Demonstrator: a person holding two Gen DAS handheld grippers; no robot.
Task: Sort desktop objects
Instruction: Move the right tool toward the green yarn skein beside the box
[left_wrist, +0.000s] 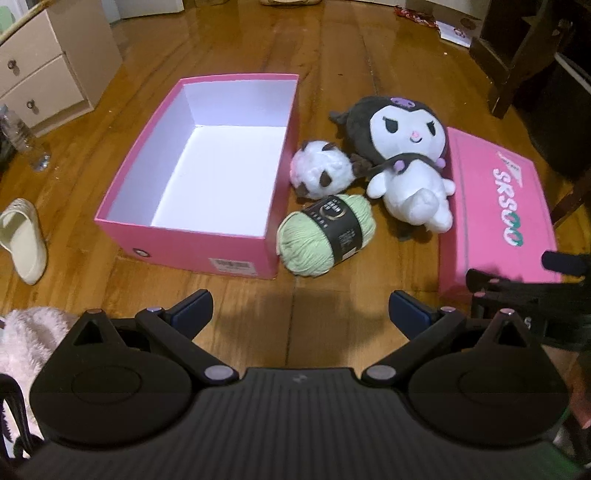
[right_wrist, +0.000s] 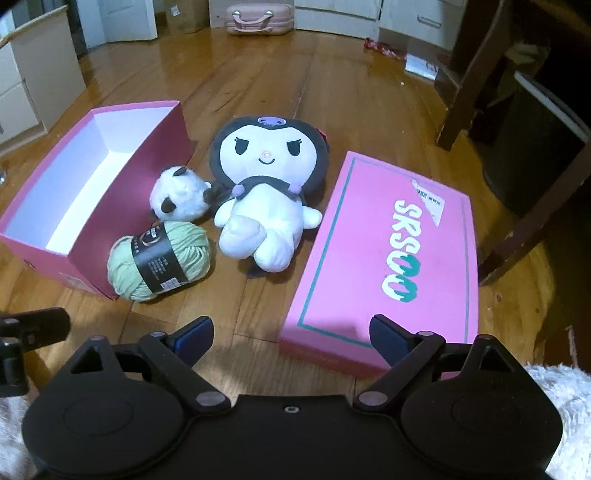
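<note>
Left gripper (left_wrist: 300, 310) stands nearest in its own view, black with blue pads, jaws spread wide and holding nothing, above bare wooden plank floor (left_wrist: 332, 55). Right gripper (right_wrist: 291, 334) likewise has its jaws wide apart and empty; its right finger overlaps the near edge of the flat pink cardboard box lid printed "SRSOO" (right_wrist: 388, 251), though contact cannot be confirmed.

Next out, a pale green ball of yarn with a black paper band (left_wrist: 327, 236) lies on the floor, touching the near right corner of the open pink cardboard box with white interior (left_wrist: 177, 240). The box holds nothing visible.

Just behind the yarn, a small white round plush with dark brown patches (left_wrist: 319, 173) rests against the box's right wall. Beside it, a large white plush doll with a dark hood and purple pompoms (left_wrist: 406, 155) lies between box and lid, touching the small plush and leaning on the lid's edge.

Periphery, left view: a cream slipper (left_wrist: 24, 240), a clear plastic bottle (left_wrist: 26, 142), a beige drawer unit (left_wrist: 44, 70).
</note>
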